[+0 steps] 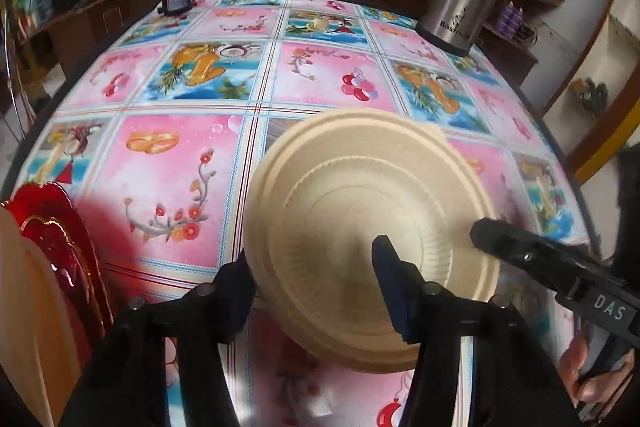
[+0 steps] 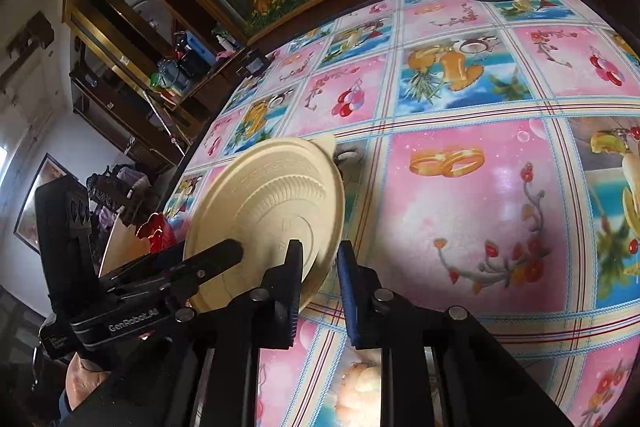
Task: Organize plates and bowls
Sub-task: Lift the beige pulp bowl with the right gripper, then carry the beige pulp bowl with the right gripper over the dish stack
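My right gripper (image 2: 318, 283) is clamped on the near rim of the beige bowl stack (image 2: 268, 215), holding it tilted off the tablecloth (image 2: 460, 227) so my left can get at its edge. My left gripper (image 1: 316, 287) straddles the opposite rim, jaws half open, not yet pressing. Red dishes (image 1: 60, 239) wait at the left edge, presumably the sorting area.
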`<action>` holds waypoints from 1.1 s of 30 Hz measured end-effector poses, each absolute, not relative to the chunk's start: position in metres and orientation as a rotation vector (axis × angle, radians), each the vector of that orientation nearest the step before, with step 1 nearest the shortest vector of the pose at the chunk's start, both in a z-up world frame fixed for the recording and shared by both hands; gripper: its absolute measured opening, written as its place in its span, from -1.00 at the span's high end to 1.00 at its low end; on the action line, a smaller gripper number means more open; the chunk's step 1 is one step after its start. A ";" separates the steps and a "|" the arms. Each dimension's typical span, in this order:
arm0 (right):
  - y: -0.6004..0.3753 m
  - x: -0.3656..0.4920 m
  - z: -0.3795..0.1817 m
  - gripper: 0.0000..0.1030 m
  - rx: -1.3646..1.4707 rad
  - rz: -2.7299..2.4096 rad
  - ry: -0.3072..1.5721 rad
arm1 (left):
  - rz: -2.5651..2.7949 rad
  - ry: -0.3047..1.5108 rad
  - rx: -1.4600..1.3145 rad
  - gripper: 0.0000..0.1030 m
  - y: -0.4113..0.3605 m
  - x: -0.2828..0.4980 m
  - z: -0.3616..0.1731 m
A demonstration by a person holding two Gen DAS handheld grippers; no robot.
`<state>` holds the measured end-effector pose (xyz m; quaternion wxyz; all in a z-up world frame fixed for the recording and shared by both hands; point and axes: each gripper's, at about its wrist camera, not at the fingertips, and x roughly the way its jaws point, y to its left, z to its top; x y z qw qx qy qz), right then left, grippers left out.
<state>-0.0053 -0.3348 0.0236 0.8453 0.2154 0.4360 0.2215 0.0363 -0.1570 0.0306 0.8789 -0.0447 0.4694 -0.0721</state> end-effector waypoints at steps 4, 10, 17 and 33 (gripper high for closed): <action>-0.333 -0.013 0.031 0.62 0.429 0.463 0.892 | -0.144 0.968 -0.099 -0.05 -0.157 0.033 0.035; -0.331 -0.019 0.034 0.62 0.423 0.478 0.891 | -0.133 0.947 -0.095 -0.15 -0.158 0.027 0.045; -0.334 -0.024 0.040 0.62 0.430 0.485 0.870 | -0.127 0.912 -0.066 -0.18 -0.165 0.017 0.058; -0.333 -0.038 0.051 0.62 0.438 0.536 0.802 | -0.105 0.825 -0.025 -0.24 -0.166 -0.013 0.087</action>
